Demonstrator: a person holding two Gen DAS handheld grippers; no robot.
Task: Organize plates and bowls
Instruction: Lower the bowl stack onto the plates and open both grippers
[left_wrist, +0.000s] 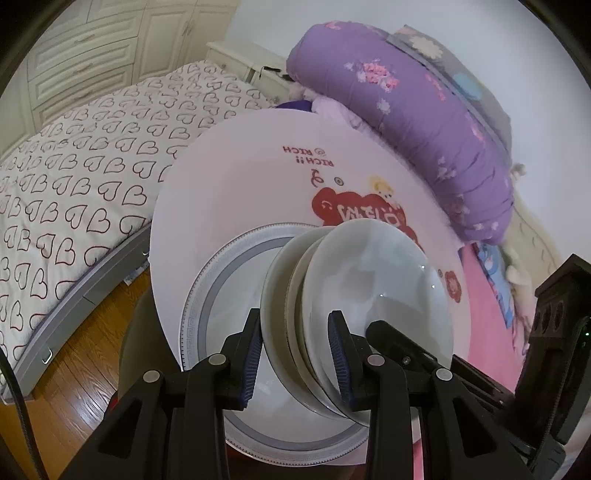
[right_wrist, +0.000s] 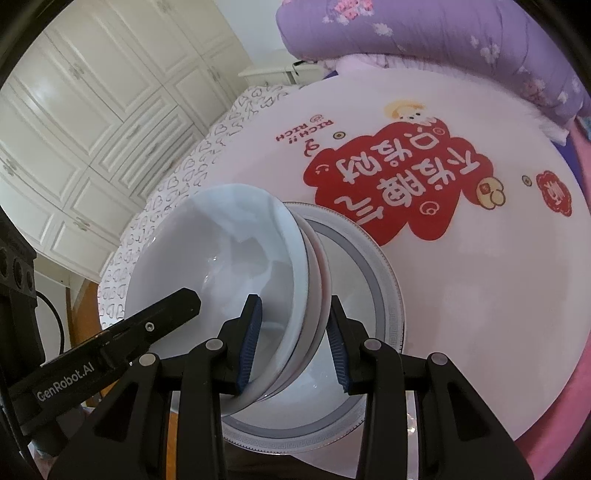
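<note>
A stack of white bowls stands on a grey-rimmed plate on a round white table with a red cartoon print. My left gripper is shut on the stack's near rim, one finger inside the top bowl and one outside. My right gripper is shut on the opposite rim of the same bowl stack, above the grey-rimmed plate. The left gripper's finger reaches into the top bowl in the right wrist view.
A bed with a heart-print cover lies left of the table. A rolled purple quilt lies behind it. White wardrobes line the wall. Wooden floor shows beside the bed.
</note>
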